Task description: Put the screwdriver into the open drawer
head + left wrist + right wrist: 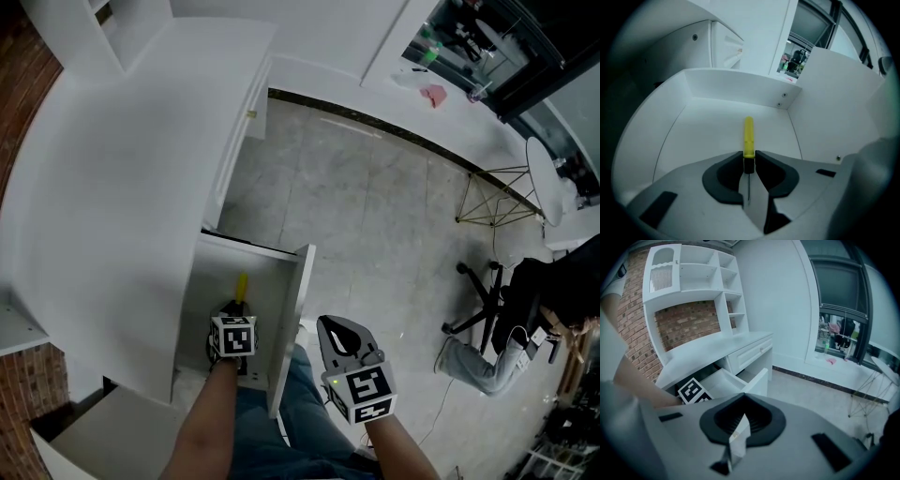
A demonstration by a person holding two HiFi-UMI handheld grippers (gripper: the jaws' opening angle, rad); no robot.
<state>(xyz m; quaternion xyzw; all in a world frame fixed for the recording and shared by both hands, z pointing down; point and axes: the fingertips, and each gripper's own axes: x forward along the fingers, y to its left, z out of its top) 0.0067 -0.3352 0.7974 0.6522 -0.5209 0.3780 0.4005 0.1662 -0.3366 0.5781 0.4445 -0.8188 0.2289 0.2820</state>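
Gripping one screwdriver point(748, 135) over one open drawer point(736, 89).

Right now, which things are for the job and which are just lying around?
For the job:
screwdriver, gripped in the left tool
open drawer

Just lying around:
right tool, empty
office chair
pink thing

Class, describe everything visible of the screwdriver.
The screwdriver has a slim yellow handle that looks plastic, a dark collar and a thin metal shaft. The left gripper is clamped on the collar, the shaft running back between its jaws and the handle pointing ahead over the white floor of the open drawer. Contact with that floor cannot be told.
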